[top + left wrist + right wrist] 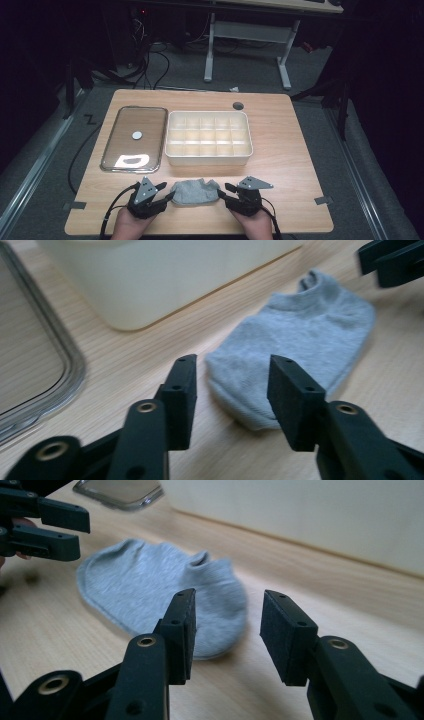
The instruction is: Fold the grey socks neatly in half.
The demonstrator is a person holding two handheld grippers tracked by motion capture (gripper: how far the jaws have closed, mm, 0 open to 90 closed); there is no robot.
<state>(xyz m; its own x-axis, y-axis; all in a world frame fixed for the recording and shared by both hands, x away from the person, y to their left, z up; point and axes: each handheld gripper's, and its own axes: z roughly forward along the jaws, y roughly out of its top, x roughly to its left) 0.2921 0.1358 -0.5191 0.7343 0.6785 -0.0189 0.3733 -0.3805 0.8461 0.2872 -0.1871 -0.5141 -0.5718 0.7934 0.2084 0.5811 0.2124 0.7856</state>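
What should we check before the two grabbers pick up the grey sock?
1. Sock lies flat on the table, nothing on top: ok.
2. Left gripper jaws apart, sock's end between them, not pinched: ok.
3. Right gripper jaws apart, sock's edge just ahead: ok.
4. Grippers at opposite ends of the sock: ok.
5. Divided box has its lid off, lying beside it: ok.
6. Whether the sock fits one compartment: cannot tell.
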